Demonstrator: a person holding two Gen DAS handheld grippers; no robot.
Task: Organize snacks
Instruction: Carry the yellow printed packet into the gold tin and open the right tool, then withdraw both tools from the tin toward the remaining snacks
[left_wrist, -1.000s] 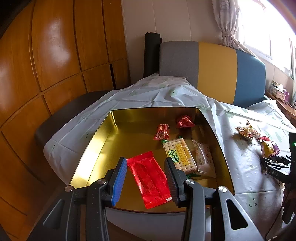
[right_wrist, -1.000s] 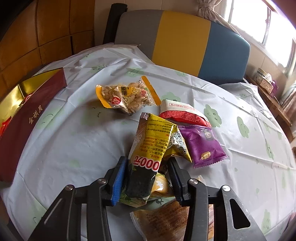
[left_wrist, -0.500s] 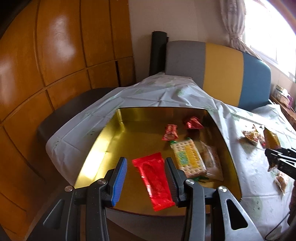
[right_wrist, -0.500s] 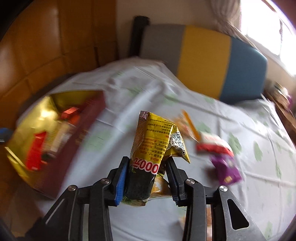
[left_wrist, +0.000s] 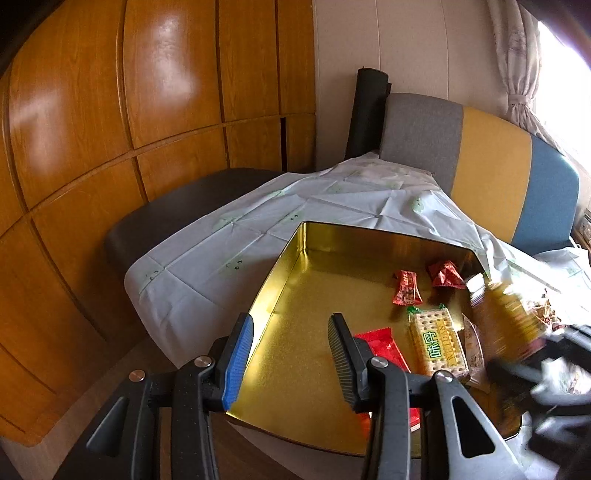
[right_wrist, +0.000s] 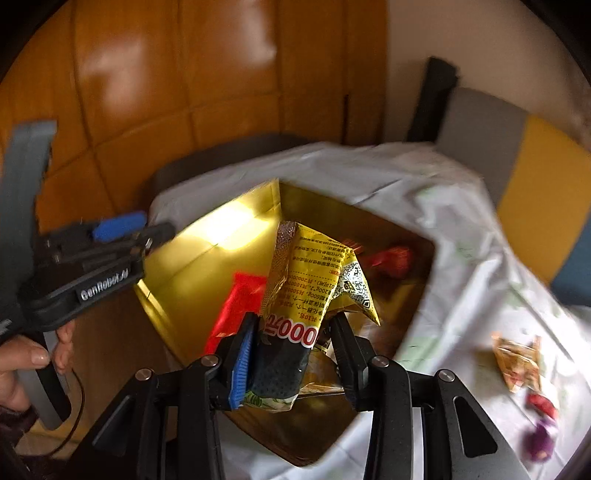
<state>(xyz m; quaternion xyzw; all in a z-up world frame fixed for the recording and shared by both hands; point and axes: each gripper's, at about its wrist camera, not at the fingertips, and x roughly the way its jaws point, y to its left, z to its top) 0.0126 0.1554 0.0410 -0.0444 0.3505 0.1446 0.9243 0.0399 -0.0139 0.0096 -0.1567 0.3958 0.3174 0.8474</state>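
**Yellow packet held over the gold tin**

In the right wrist view the right gripper (right_wrist: 291, 343) pinches a crumpled yellow snack packet (right_wrist: 310, 280) at its lower end, pads pressed on both sides; its jaws have just been closing on the packet. The packet stands upright at frame centre, above the open gold tin (right_wrist: 207, 236), which sits on the bench under a pale tablecloth (right_wrist: 461, 229). At the left edge of that frame a hand (right_wrist: 26, 362) holds the left gripper (right_wrist: 140, 229), blurred, beside the tin's left wall.

In the left wrist view the left gripper (left_wrist: 291, 354) stands spread with nothing between its fingers, low in the frame over the tin's near left corner. Inside the tin lie a red flat packet (left_wrist: 384, 347), a cracker pack (left_wrist: 437, 343) with green lettering, and two small red sweets (left_wrist: 408, 288) toward the upper right. The yellow packet appears blurred at the right edge. A few loose snacks (right_wrist: 517, 358) lie on the cloth at lower right of the right wrist view
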